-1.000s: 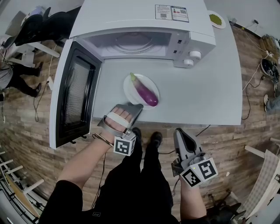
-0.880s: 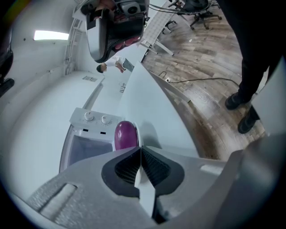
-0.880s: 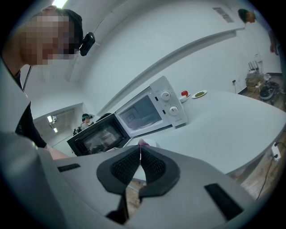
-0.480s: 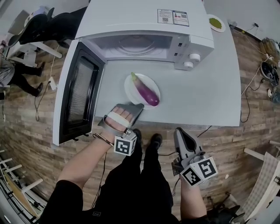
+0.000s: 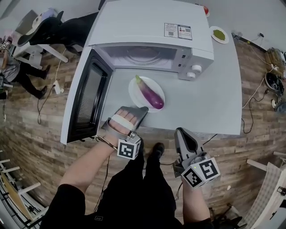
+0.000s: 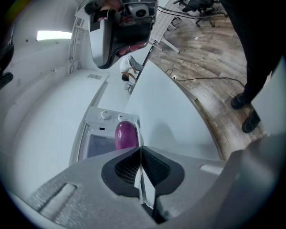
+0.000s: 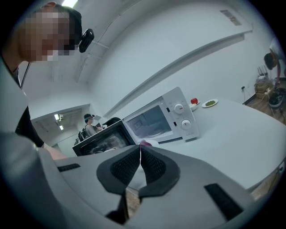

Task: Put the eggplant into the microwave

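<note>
A purple eggplant [image 5: 149,94] lies on a white plate [image 5: 135,93] on the grey table, just in front of the white microwave [image 5: 147,31]. The microwave's door [image 5: 85,105] stands wide open to the left, and its glass turntable [image 5: 143,54] is bare. My left gripper [image 5: 142,109] is shut and empty at the table's near edge, just short of the plate; its own view shows the eggplant [image 6: 126,134] straight ahead past its tips [image 6: 141,148]. My right gripper [image 5: 180,131] is shut and empty, off the near edge to the right, pointing at the microwave [image 7: 165,116].
A small dish of something green [image 5: 219,34] and a red object [image 5: 205,10] sit at the far right corner of the table [image 5: 210,98]. Office chairs and a person [image 5: 11,74] are on the wooden floor at the left. Cables run along the floor at the right.
Both grippers have lifted a little and stay shut. The eggplant and plate have not moved; the head view has shifted slightly.
</note>
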Demonstrator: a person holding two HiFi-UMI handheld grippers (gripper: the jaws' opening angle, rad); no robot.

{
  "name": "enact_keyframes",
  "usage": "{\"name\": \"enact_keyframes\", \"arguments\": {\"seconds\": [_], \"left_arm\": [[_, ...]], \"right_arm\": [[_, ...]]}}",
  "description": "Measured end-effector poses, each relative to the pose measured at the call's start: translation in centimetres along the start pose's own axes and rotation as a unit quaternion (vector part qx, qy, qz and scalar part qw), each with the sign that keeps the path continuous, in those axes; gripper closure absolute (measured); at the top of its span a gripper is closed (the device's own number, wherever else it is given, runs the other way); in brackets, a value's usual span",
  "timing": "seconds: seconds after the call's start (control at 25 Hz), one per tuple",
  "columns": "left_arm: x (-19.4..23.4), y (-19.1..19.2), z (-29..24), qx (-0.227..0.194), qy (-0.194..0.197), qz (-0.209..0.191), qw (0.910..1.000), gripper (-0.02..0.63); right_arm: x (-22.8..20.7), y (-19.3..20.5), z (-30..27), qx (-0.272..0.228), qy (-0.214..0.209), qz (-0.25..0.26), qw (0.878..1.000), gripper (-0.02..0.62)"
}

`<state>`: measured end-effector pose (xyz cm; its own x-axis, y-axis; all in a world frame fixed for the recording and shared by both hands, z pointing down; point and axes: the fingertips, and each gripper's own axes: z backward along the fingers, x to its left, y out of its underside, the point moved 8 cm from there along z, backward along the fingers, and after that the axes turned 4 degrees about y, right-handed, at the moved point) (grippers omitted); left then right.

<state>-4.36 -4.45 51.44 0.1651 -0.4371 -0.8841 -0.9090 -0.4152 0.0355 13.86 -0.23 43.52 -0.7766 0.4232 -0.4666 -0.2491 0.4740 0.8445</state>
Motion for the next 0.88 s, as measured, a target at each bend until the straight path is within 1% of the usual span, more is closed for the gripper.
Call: {"name": "enact_keyframes", "arguments": {"seconds": [0.28,0.56,0.88], "left_arm": [[1.9,0.0,-0.1,0.012,-0.002,-0.001,0.9999,0.589],[4.2,-0.8,-0.9,0.022,-0.019,0.006,0.9995,0.589],[6.1,-1.1,-2.2,0.059,-0.03,0.007,0.9978,0.589]], "right_arm": [[0.2,-1.5,-0.4,-0.003,-0.011,0.01,1.0,0.578],[-0.9,-2.4,-1.6,0.014,-0.031,0.032,0.999,0.578],[-2.9,-4.0,-2.5,0.016,-0.065,0.045,0.997,0.578]]}}
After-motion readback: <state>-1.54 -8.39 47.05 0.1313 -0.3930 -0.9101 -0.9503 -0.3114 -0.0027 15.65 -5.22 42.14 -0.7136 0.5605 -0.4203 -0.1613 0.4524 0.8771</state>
